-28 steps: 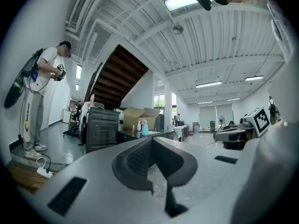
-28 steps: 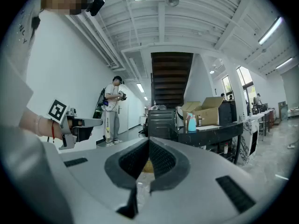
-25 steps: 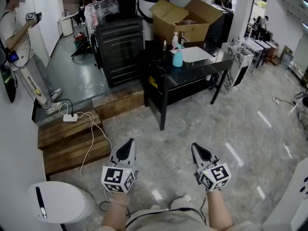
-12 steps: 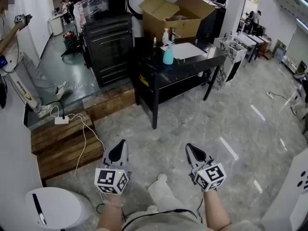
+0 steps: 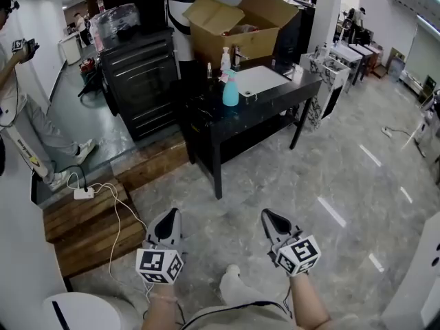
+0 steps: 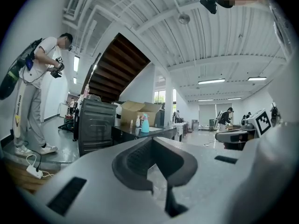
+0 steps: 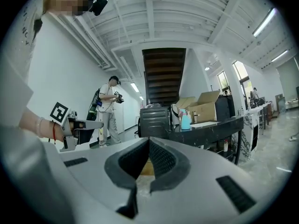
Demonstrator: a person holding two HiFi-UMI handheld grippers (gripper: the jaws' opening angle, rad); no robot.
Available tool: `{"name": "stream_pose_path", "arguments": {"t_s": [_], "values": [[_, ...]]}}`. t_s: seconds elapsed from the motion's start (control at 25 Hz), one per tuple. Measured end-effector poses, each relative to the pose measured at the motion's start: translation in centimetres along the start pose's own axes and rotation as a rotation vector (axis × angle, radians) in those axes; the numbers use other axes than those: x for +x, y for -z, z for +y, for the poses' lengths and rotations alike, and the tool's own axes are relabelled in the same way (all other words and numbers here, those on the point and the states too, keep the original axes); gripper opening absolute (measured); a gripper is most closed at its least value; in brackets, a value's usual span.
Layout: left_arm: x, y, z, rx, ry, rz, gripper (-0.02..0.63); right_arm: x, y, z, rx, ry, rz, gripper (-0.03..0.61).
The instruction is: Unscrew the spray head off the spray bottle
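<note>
Jaws together; spray bottle (image 5: pixel 230 89) on black table (image 5: pixel 265 107), cardboard box (image 5: pixel 214 41) behind.

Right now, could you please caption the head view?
Empty, shut left gripper and right gripper face a teal spray bottle on a black table.

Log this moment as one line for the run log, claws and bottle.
left claw: shut, empty | right claw: shut, empty | spray bottle: upright on black table | spray head: on | contact: none, bottle far off
</note>
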State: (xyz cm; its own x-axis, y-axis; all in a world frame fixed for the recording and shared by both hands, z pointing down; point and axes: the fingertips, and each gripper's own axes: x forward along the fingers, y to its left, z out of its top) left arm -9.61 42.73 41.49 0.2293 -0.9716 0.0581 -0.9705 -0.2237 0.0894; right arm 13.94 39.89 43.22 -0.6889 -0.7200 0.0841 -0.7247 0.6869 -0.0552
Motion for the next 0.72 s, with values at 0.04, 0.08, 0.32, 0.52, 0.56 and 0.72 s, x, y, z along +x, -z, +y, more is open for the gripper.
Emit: {"name": "stream_pose_path", "arguments": {"t_s": [0.04,0.08,0.32,0.52,0.56,0.72], "values": [[1.0,-0.2,0.2,-0.002,-0.001,0.0,0.005,0.7,-0.1,-0.7,0.003,-0.002,0.0,0.006],[1.9,-0.4,0.4,-0.003,-0.002,0.001,0.005,1.5,-0.3,-1.3,0.006,-0.006,0.001,0.006],[7.2,-0.6,1.1,-0.004,-0.013,0.032,0.005,5.4,-0.5,-5.2,0.044,-0.028,0.012,0.02],[11.2,-1.0,2.2,-0.031,-0.034,0.026,0.005,8.3,-0.7,-8.0,0.051,-0.048,0.012,0.04],[12.0,-1.0,2.2,-0.032,-0.034,0.024,0.005,8.7,-0.8,-8.6,0.052,-0.051,0.012,0.043],[15.1,-0.9,1.9,-0.038,-0.024,0.021,0.005,10.2,-0.8,-10.7,0.056,-0.057,0.011,0.061]]}}
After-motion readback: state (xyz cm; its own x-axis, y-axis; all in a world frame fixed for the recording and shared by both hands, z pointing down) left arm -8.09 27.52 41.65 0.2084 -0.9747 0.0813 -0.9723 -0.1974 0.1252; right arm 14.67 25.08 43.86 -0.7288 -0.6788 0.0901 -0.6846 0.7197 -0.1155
